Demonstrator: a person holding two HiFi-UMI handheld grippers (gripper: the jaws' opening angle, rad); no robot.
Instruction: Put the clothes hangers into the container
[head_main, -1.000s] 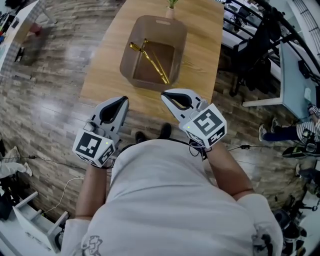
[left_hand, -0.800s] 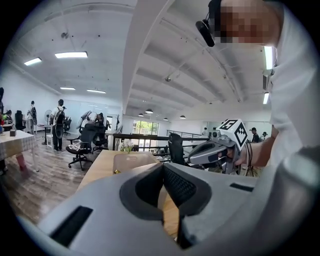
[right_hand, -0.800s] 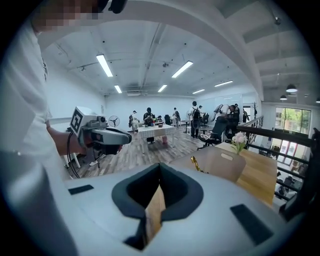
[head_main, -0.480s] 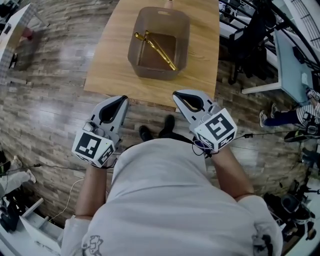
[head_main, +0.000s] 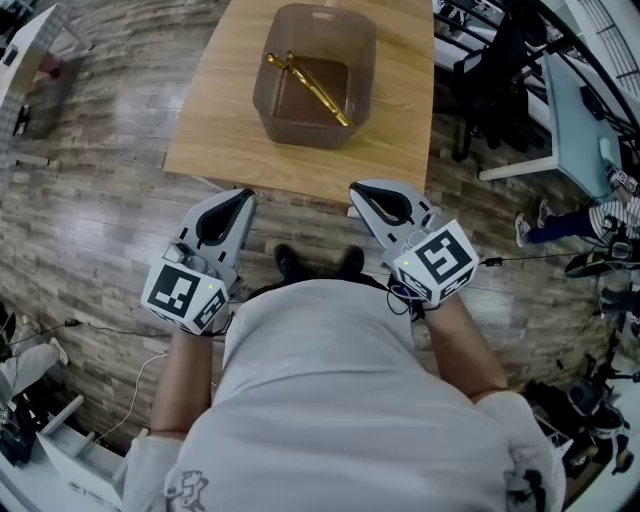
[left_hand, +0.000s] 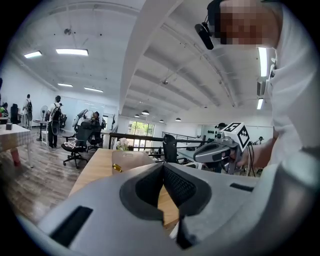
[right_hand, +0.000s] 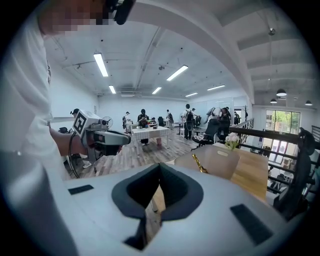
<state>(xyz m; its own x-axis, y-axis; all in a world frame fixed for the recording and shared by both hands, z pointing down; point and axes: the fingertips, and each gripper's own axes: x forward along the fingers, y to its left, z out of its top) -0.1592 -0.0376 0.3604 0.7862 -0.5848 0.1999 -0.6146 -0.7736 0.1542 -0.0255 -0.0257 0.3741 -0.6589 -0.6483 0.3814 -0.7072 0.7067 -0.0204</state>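
Note:
A brown see-through container (head_main: 315, 40) stands on the wooden table (head_main: 215, 110), with gold clothes hangers (head_main: 305, 85) lying inside it. Both grippers are held close to my body, off the table's near edge and apart from the container. My left gripper (head_main: 245, 196) is shut and empty, and my right gripper (head_main: 356, 188) is shut and empty too. In the left gripper view the container (left_hand: 135, 159) and a gold hanger end (left_hand: 116, 168) show beyond the closed jaws. In the right gripper view a hanger (right_hand: 199, 164) sticks up from the container (right_hand: 215, 162).
A wood-plank floor (head_main: 100, 200) surrounds the table. Office chairs and desks (head_main: 500, 90) crowd the right side. My shoes (head_main: 320, 265) stand just short of the table edge. A small flower vase (right_hand: 231, 140) stands at the table's far end. People are at the back of the room.
The table and container have slid up and away in the head view as I step back. Both grippers stay shut and empty near my body.

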